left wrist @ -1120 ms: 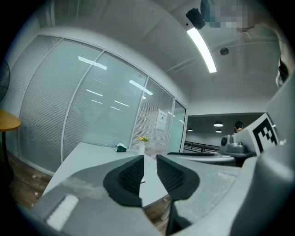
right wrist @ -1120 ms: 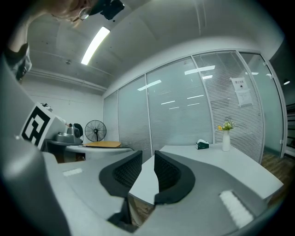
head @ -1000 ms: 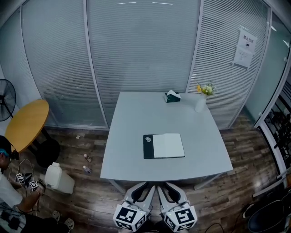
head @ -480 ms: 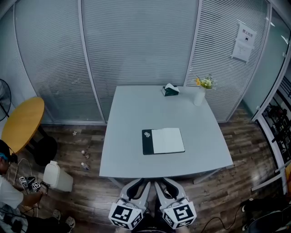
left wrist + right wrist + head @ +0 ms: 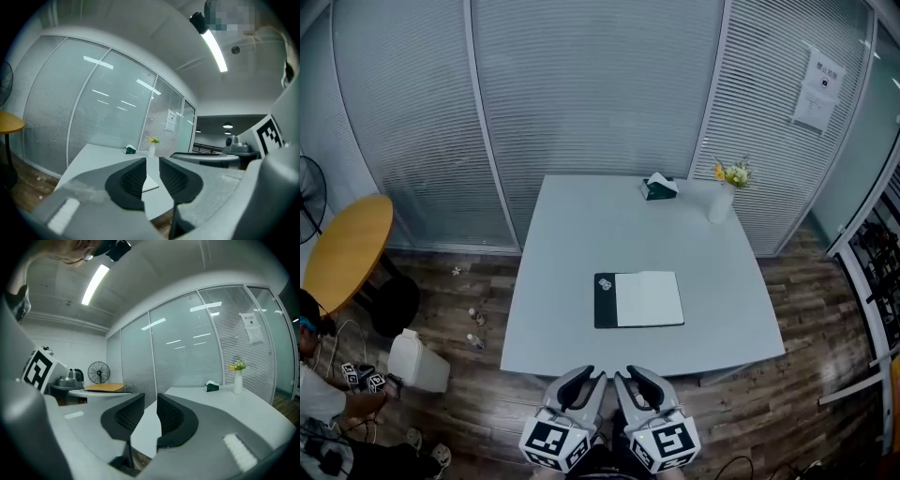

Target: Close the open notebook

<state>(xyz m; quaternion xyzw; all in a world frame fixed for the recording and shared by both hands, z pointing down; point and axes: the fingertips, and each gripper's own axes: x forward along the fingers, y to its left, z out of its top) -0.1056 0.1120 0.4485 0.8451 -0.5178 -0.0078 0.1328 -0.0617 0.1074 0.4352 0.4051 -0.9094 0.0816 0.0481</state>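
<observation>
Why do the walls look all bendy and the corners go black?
In the head view the wide lens bows the glass wall and its posts, while the table looks sharp; in the left gripper view a black ring fills the corners and the ceiling light glares white; in the right gripper view the same dark ring shows, and light streaks reflect in the glass wall.

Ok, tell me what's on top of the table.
On the table sit an open notebook, a green tissue box and a vase of flowers. Anything beneath the notebook is covered.
</observation>
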